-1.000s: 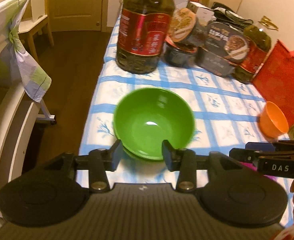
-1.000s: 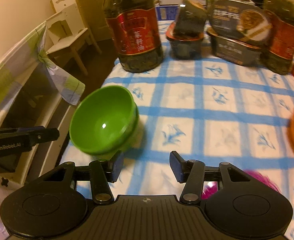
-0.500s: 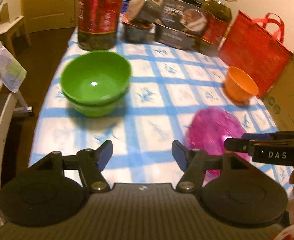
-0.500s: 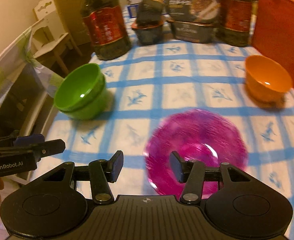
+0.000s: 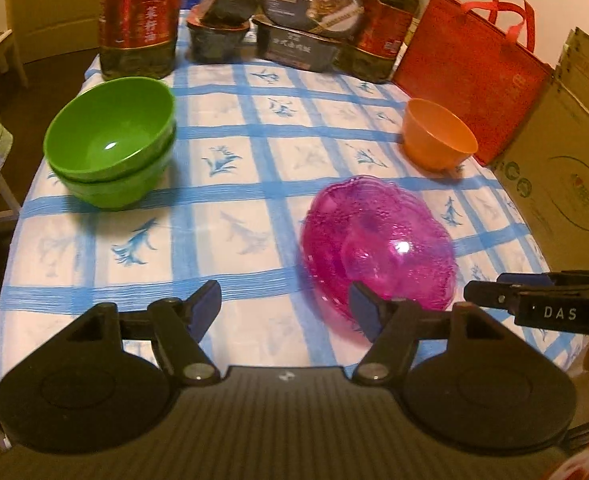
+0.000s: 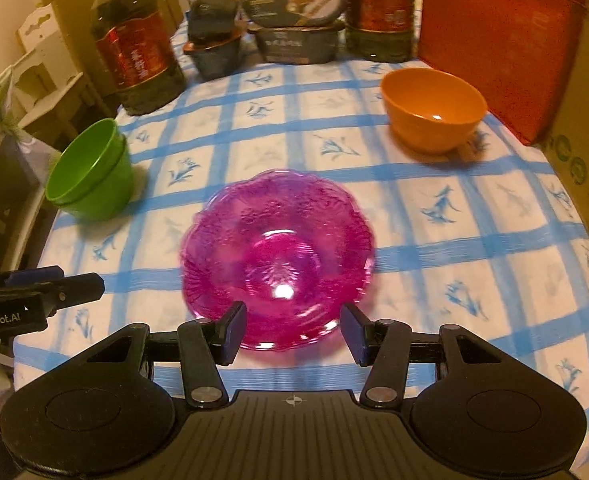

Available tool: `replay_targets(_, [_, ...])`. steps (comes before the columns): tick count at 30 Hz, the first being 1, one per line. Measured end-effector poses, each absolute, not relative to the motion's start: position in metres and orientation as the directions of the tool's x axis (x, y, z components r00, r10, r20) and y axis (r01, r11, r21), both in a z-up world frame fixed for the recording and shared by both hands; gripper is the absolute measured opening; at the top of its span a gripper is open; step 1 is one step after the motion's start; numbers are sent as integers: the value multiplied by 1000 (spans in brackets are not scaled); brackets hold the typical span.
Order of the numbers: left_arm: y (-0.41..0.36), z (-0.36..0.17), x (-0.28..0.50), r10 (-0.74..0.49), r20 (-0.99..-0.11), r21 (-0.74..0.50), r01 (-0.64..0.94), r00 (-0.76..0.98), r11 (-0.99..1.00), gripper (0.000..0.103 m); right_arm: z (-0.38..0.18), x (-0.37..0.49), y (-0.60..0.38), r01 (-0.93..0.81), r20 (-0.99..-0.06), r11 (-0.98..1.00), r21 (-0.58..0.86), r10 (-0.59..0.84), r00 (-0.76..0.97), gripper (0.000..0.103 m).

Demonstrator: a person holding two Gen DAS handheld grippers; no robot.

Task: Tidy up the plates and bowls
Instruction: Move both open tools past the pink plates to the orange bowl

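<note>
The pink plate [image 6: 278, 258] lies flat on the bench [image 6: 454, 216], on its blue-checked cloth, near the front edge and about midway across. My right tongs [image 6: 292, 334] hang just over its near rim with both jaws spread wide and nothing between them; the rim of the plate shows in the gap, but I cannot tell whether either finger touches it. My left tongs [image 5: 284, 306] are spread wide too and hold nothing. They hover over bare cloth to the left of the plate, and in the left wrist view the right-hand finger overlaps the plate's near-left edge. The two green bowls [image 5: 110, 148] sit nested one inside the other at the left edge of the bench, well apart from the plate. The orange bowl [image 6: 434, 110] stands upright on the far right, just in front of a red bag [image 6: 498, 36] that is upright against a cardboard box [image 5: 566, 160]. Along the back of the bench I see a big oil bottle [image 5: 140, 16] on the left, a second oil bottle [image 5: 382, 28] further right, and dark food tubs [image 5: 298, 36] stacked between them. Each view catches the other tool at its side, the left one at the left edge of the right wrist view.
</note>
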State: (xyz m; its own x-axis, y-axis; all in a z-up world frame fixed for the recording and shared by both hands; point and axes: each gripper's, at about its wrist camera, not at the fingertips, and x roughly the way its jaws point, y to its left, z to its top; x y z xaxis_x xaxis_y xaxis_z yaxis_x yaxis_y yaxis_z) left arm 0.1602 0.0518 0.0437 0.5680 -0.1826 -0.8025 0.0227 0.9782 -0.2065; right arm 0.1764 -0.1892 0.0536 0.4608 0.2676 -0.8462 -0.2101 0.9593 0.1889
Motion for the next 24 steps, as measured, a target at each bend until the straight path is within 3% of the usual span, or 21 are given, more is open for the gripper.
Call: replay_targets(24, [4, 52, 202, -241, -790, -229, 94, 564, 969, 71, 53, 191, -236, -153, -842, 968, 200, 250, 478, 52])
